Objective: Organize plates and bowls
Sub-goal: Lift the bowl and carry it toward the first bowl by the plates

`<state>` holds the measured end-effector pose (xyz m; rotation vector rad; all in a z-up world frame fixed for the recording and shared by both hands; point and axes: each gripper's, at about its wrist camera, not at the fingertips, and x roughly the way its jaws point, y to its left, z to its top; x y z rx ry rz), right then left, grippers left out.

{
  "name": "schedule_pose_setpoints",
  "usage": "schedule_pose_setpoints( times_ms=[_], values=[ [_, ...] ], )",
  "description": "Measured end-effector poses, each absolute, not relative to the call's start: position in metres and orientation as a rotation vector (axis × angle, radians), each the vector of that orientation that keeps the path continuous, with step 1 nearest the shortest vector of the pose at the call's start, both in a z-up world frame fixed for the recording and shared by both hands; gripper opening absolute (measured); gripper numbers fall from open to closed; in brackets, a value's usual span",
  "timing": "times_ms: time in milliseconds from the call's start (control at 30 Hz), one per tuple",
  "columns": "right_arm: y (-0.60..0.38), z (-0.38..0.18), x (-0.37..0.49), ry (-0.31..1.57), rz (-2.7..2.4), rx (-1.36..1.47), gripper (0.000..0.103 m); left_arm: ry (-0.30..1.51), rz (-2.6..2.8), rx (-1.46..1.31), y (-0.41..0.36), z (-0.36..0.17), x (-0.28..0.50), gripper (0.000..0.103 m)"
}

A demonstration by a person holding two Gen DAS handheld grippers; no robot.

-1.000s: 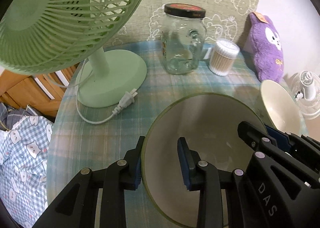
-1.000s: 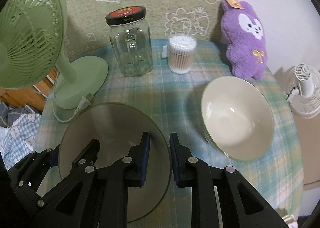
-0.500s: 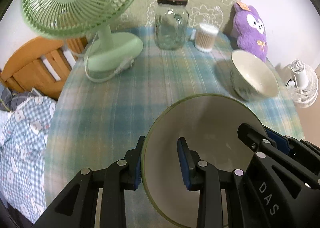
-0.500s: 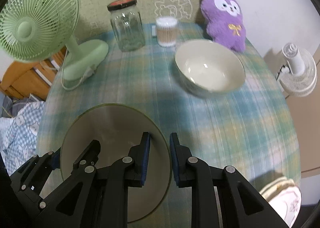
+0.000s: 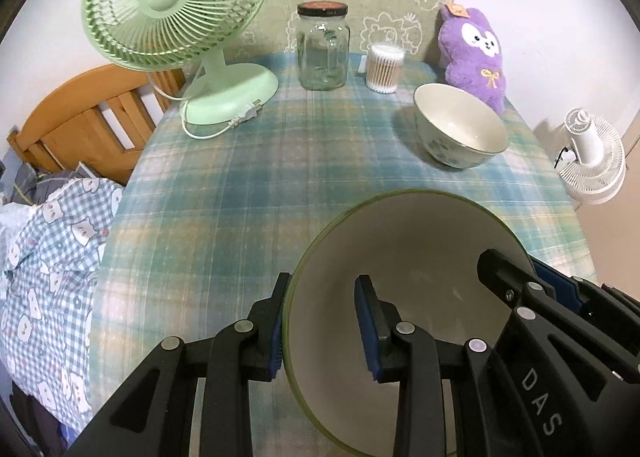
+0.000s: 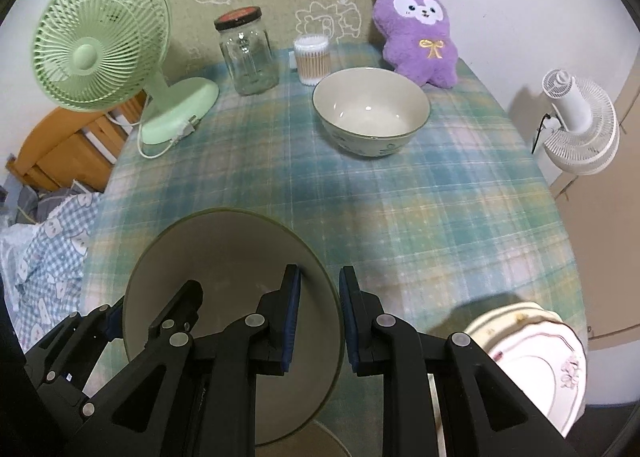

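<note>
Low in both frames, one large bowl hangs above the worktop, its rim clamped on opposite sides: the left gripper has narrow jaws pinching the left rim, the right gripper pinching the right rim. A second bowl sits upper centre. One plate stack lies lower right. Two fans, one jar, one plush toy stand behind.
</note>
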<state>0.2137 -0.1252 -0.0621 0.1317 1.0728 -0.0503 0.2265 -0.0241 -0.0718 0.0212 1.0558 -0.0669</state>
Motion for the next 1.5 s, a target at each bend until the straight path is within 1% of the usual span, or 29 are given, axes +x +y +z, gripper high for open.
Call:
schedule_pose_setpoints(
  times_ms=[333, 633, 1167, 1500],
  values=[
    [-0.129, -0.038, 0.183, 1.029, 0.007, 0.108, 0.023, 1.013, -0.013, -0.004, -0.026, -0.047, 0.194, 0.030],
    [-0.130, -0.035, 0.160, 1.032, 0.033, 0.107, 0.023, 1.012, 0.019, -0.020, -0.026, -0.045, 0.168, 0.030],
    [-0.126, -0.066, 0.124, 1.111, 0.049, 0.105, 0.023, 1.079, 0.047, -0.037, -0.025, -0.072, 0.131, 0.030],
    [-0.126, -0.087, 0.117, 1.155, 0.047, 0.107, 0.024, 1.123, 0.051, -0.041, -0.024, -0.092, 0.120, 0.030]
  ],
)
